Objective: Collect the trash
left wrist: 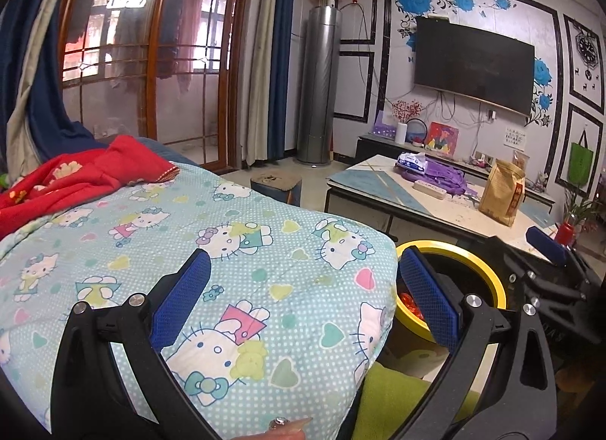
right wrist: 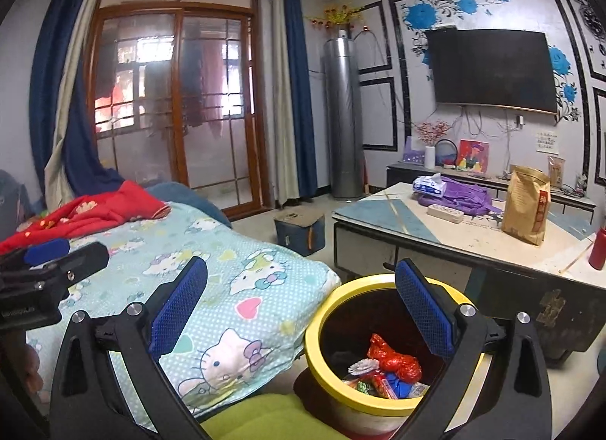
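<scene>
Round yellow-rimmed trash bin point(right wrist: 386, 349), red crumpled wrapper point(right wrist: 394, 358) and mixed scraps inside: at 5 o'clock of right gripper point(right wrist: 303, 307), directly below, nearer arm. Right gripper spread wide, empty. Left gripper point(left wrist: 303, 299) likewise spread, empty, over cat-print turquoise quilt point(left wrist: 189, 243); bin at its 3 o'clock.

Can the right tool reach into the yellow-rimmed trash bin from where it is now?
Probably yes. The right tool is open and empty, above the round yellow-rimmed trash bin. The bin's mouth is uncovered, showing a crumpled red wrapper, and nothing lies between tool and opening.
</scene>
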`<state>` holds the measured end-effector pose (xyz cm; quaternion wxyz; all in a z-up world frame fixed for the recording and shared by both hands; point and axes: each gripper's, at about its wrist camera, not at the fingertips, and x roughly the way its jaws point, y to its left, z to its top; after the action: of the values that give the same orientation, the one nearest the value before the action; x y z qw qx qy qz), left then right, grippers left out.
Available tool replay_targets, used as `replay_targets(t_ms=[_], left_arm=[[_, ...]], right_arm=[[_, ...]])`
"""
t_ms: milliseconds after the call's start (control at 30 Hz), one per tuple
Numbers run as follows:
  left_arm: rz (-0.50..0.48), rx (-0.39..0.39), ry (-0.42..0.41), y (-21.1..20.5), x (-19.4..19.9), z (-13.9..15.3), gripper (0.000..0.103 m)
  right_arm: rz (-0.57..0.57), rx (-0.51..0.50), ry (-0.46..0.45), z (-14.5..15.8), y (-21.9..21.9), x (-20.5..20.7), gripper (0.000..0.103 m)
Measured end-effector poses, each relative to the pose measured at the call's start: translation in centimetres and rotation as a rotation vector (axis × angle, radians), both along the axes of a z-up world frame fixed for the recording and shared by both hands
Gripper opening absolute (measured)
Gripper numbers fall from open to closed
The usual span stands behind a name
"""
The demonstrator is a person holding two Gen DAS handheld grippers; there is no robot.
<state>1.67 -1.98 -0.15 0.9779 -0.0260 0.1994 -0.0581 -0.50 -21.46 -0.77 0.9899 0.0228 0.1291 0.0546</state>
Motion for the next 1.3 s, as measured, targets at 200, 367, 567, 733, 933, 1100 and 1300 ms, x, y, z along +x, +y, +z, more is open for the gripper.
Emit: replay_targets(t_ms=[200,367,567,733,933,1100,1300], left_arm=[[0.006,-0.005,-0.001,0.08,-0.02,-0.11,0.092],[0.012,-0.002,0.001,0.2,-0.21,-0.11,0.092],[0.019,-0.004,0.003,0.35,-0.2,-0.07,0.092],[0.018,-0.004,0.003,0.39,-0.19,-0.09,0.092],[0.018,-0.003,0.002,0.39,-0.21,-0.1,0.092],[0.02,-0.004,-0.001,0.39,-0.15,-0.09,0.092],[0.018,-0.003,-0.002,0.4,-0.16,-0.09,0.092]], right_arm=[[-0.003,0.0,0.008,-0.16,0.06,0.15,0.097],[-0.012,0.003,0.018,-0.29,0.03,0.31,0.097],[-0.013,0.002,0.02,-0.32,0.13,0.27,0.097],[-0.014,0.002,0.022,-0.38,0.21,0.3,0.097],[-0.012,0.003,0.021,-0.35,0.2,0.32,0.097],[-0.011,0.003,0.018,-0.46,0.23,0.21,0.097],[-0.011,0.003,0.018,-0.68,0.31,0.21,0.097]])
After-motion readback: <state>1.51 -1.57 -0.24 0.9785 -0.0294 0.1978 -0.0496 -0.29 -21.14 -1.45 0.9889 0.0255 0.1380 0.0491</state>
